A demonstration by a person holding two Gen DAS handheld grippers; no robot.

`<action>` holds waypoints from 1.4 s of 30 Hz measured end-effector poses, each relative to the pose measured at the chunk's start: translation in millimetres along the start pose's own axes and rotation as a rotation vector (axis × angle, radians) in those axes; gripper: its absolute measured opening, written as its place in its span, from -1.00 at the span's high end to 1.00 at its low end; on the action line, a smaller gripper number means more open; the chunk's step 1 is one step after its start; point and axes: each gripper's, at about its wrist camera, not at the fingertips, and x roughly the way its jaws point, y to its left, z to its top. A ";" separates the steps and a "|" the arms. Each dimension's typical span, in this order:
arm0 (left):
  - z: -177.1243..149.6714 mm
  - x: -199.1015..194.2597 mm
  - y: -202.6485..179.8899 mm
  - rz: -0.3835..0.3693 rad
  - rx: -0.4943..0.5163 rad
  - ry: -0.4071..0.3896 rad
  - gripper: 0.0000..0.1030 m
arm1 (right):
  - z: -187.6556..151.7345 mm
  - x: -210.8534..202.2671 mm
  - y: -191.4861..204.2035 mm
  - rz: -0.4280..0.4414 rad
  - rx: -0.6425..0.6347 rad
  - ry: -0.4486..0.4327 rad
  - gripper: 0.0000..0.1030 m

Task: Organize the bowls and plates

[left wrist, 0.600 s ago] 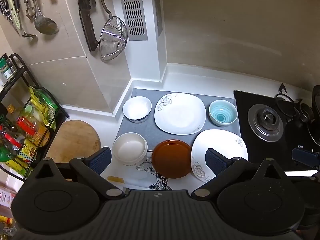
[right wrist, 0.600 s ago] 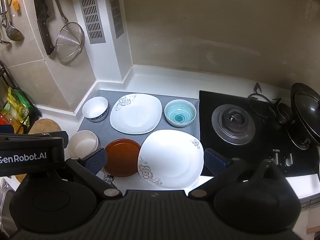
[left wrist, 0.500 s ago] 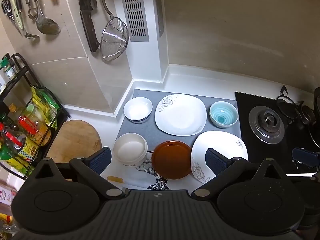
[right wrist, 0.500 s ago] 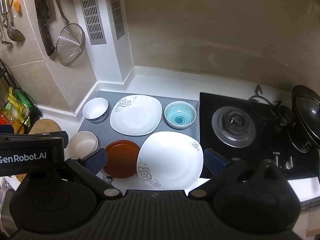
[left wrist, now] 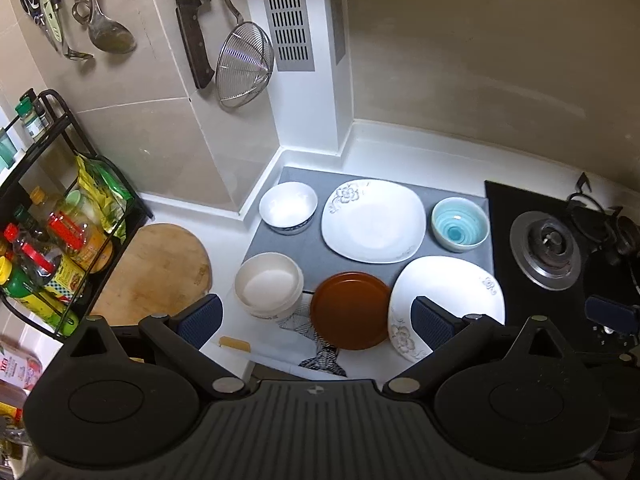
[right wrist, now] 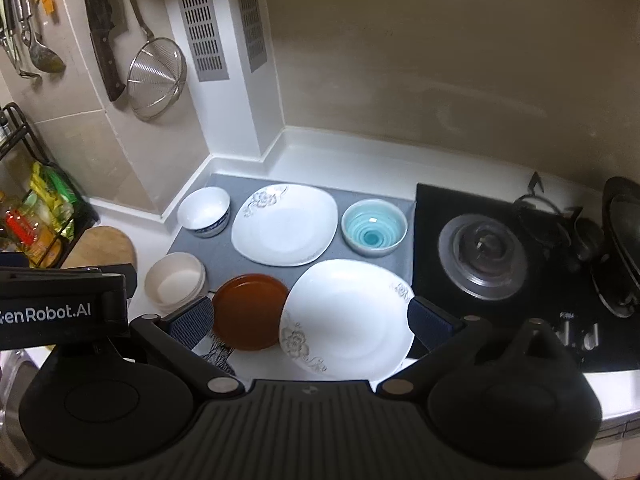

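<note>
On a grey mat [left wrist: 308, 248] lie a white blue-rimmed bowl [left wrist: 288, 207], a far white floral plate [left wrist: 374, 220] and a light blue bowl [left wrist: 460, 224]. Nearer me stand a cream bowl [left wrist: 269, 283], a brown plate [left wrist: 351, 310] and a near white floral plate [left wrist: 446, 300]. In the right wrist view the near plate [right wrist: 348, 318] overlaps the brown plate [right wrist: 248, 312]. My left gripper [left wrist: 316, 320] is open and empty above the brown plate. My right gripper [right wrist: 308, 322] is open and empty above the near white plate.
A gas hob [right wrist: 484, 252] with a wok [right wrist: 624, 240] lies right of the mat. A round wooden board [left wrist: 156, 268] and a black rack of bottles [left wrist: 48, 216] stand at the left. A knife, strainer [left wrist: 244, 64] and ladles hang on the wall.
Both views have shifted slightly, so the dishes sit a little lower in frame. No dish has moved and both grippers remain open.
</note>
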 end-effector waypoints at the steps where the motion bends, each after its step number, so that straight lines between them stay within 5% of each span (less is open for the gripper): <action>1: 0.8 0.8 2.2 -0.001 -0.002 0.004 -0.95 | 0.4 1.5 1.0 0.006 0.010 0.003 -1.00; 25: 16.2 38.2 52.8 -0.081 0.031 0.019 -0.95 | 10.9 22.8 49.6 -0.035 0.006 -0.042 -1.00; 36: 47.0 117.9 82.4 -0.228 0.055 0.121 -0.96 | 30.1 69.2 80.4 -0.096 0.060 -0.049 -0.99; 40: 46.7 163.0 87.2 -0.337 0.021 0.117 -0.96 | 23.8 98.4 67.2 -0.023 0.093 -0.073 -0.99; 42: 41.8 185.4 91.8 -0.452 -0.019 0.099 -0.96 | 6.0 110.9 49.8 0.010 0.125 -0.132 -1.00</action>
